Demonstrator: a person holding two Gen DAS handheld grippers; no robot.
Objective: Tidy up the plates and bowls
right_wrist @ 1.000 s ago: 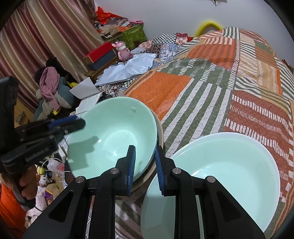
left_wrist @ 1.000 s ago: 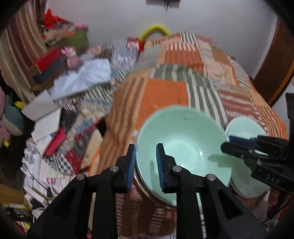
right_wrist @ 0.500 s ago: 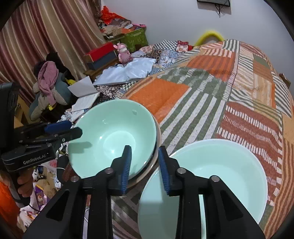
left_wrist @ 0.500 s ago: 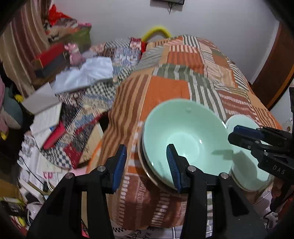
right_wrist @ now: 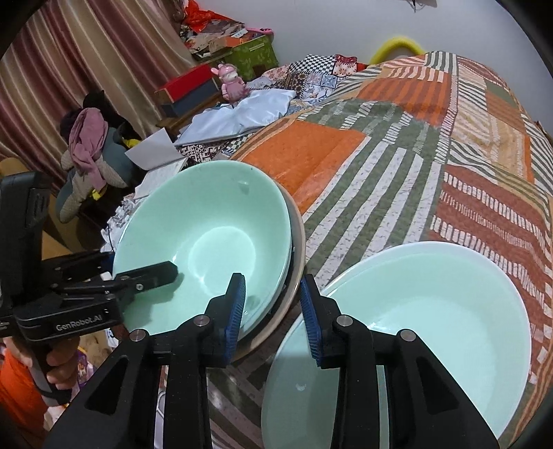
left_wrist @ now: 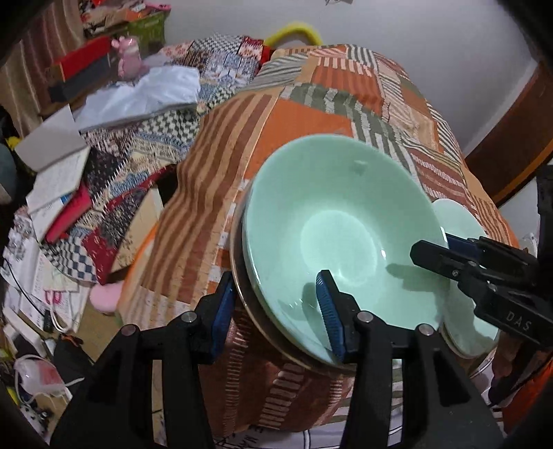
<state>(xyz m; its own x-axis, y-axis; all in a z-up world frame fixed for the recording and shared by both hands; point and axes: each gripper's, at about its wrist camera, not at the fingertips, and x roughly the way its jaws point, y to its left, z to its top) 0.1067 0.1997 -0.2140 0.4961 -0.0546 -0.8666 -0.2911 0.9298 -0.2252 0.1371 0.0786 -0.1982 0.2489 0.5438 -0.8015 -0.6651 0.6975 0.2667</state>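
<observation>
White wall (right_wrist: 328, 31), striped curtain (right_wrist: 86, 58), patchwork-quilted bed (right_wrist: 432, 114), cluttered floor (left_wrist: 38, 276).

Left gripper (left_wrist: 276, 311): yours, lower centre of its own view, angled downward, jaws parted after just opening, pads clear of any surface. Right gripper (right_wrist: 273, 316): lower centre of its view, angled downward, jaws slightly parted. Hand (right_wrist: 58, 359): lower left, wrapped around the left handle.

The left gripper (left_wrist: 276, 311), its jaws just opened wider, straddles the near rim of a green bowl (left_wrist: 340, 221) nested in a darker dish (left_wrist: 262, 321) on the patchwork quilt (left_wrist: 311, 114). The right gripper (left_wrist: 432, 254) reaches over the bowl's right rim, beside a second green bowl (left_wrist: 459, 221).
</observation>
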